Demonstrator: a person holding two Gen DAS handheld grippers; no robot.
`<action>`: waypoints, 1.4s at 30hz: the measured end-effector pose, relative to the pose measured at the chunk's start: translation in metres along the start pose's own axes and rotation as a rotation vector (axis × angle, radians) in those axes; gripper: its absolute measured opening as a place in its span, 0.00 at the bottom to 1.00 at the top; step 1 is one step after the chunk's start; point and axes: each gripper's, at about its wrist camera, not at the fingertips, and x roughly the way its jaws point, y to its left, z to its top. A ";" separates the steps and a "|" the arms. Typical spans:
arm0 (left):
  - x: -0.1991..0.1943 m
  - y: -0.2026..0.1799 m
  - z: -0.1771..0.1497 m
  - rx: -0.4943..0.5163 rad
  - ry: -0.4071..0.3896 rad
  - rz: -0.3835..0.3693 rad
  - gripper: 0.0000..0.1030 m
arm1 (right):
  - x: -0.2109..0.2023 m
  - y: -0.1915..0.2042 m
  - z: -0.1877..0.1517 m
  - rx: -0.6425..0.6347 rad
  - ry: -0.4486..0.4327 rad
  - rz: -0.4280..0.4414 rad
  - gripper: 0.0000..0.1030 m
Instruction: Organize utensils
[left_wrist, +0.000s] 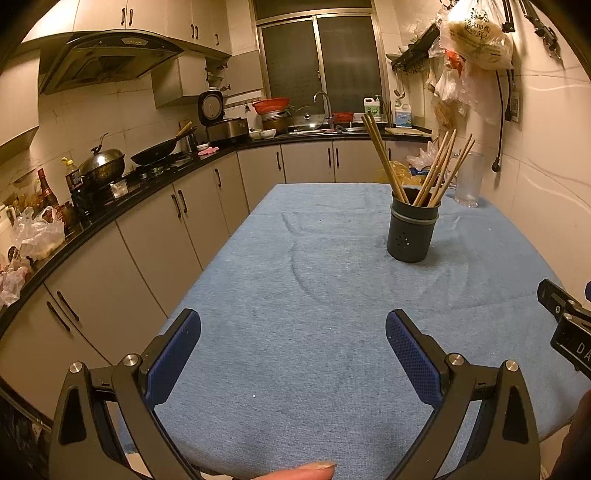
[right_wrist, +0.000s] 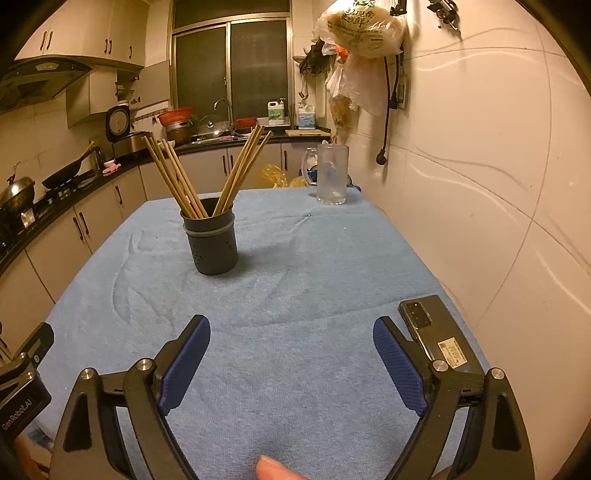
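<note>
A dark grey utensil holder (left_wrist: 412, 232) stands upright on the blue tablecloth (left_wrist: 295, 295), far right in the left wrist view. Several wooden chopsticks (left_wrist: 436, 173) stand in it, fanned out. In the right wrist view the holder (right_wrist: 212, 240) is left of centre with the chopsticks (right_wrist: 207, 173) in it. My left gripper (left_wrist: 293, 328) is open and empty over the near cloth. My right gripper (right_wrist: 291, 334) is open and empty over the near cloth. Part of the right gripper (left_wrist: 569, 328) shows at the left view's right edge.
A clear glass mug (right_wrist: 331, 173) stands at the table's far right corner. A phone (right_wrist: 436, 332) lies near the right edge beside my right fingers. The wall (right_wrist: 480, 184) runs along the table's right side. A kitchen counter (left_wrist: 110, 206) with pans and bottles runs along the left.
</note>
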 end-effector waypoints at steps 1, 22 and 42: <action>0.000 0.000 0.000 0.000 0.001 -0.001 0.97 | 0.000 0.001 0.000 -0.003 0.000 -0.001 0.91; 0.002 -0.002 -0.002 -0.013 0.004 -0.003 0.97 | 0.003 0.010 -0.006 -0.065 0.008 0.043 1.00; 0.003 -0.001 -0.002 -0.010 0.006 -0.006 0.97 | 0.005 0.011 -0.007 -0.069 0.010 0.052 1.00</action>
